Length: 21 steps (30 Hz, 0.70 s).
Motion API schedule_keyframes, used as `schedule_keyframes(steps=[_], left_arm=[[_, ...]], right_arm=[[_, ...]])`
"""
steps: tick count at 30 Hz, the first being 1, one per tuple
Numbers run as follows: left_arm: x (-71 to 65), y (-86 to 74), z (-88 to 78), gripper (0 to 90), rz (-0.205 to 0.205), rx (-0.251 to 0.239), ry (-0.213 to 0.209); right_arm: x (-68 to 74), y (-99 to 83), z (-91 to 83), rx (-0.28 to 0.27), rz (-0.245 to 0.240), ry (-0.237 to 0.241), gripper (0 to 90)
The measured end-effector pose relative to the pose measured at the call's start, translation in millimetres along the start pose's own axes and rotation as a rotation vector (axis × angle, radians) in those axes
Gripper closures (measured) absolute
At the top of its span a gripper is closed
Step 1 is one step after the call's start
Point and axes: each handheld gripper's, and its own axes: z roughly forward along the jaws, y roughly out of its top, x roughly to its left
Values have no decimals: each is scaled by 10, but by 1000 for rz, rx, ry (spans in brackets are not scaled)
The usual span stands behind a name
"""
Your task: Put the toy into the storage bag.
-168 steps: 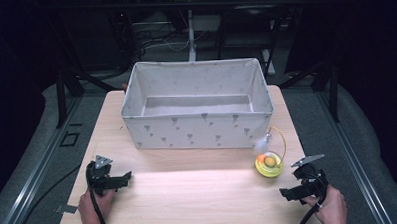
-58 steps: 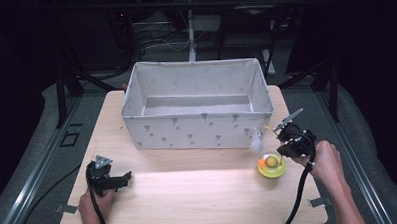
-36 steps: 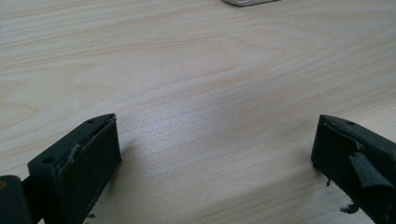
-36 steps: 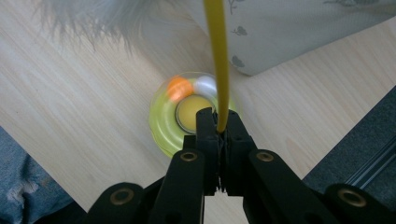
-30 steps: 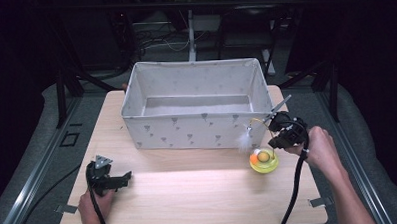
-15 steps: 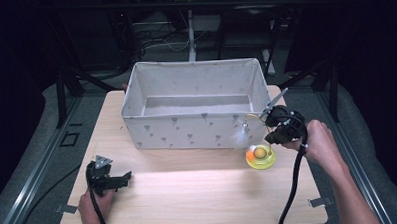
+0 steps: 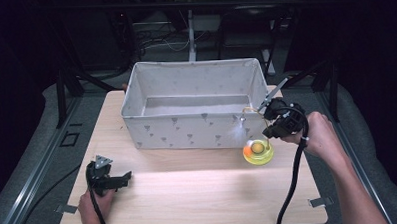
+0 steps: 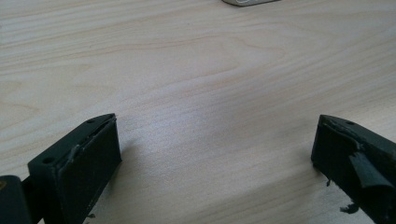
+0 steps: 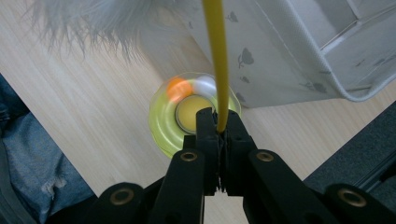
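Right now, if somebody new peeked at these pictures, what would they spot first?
Probably the bright yellow-green toy at the right of the wooden table, a round base with an orange ball, a thin yellow wire and a fluffy white tuft. The right claw is shut on that wire. Next, the big grey fabric box right behind the toy.

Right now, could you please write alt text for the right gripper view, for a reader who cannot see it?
The right tool is shut on a thin yellow wand that rises out of frame, above a round yellow-green toy with orange and white balls. Grey fluff shows at top left, and the grey fabric bin stands on the wooden table at the upper right.
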Motion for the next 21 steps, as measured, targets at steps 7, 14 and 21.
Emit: schedule_keyframes(steps=[7, 14, 21], left_arm=[[0, 0, 0, 13, 1, 0, 0], [-1, 0, -1, 13, -1, 1, 0], [-1, 0, 0, 13, -1, 1, 0]], right_arm=[[7, 64, -85, -18, -4, 1, 882], [-8, 113, -164, -22, -6, -3, 882], [-26, 154, -221, -21, -8, -2, 882]])
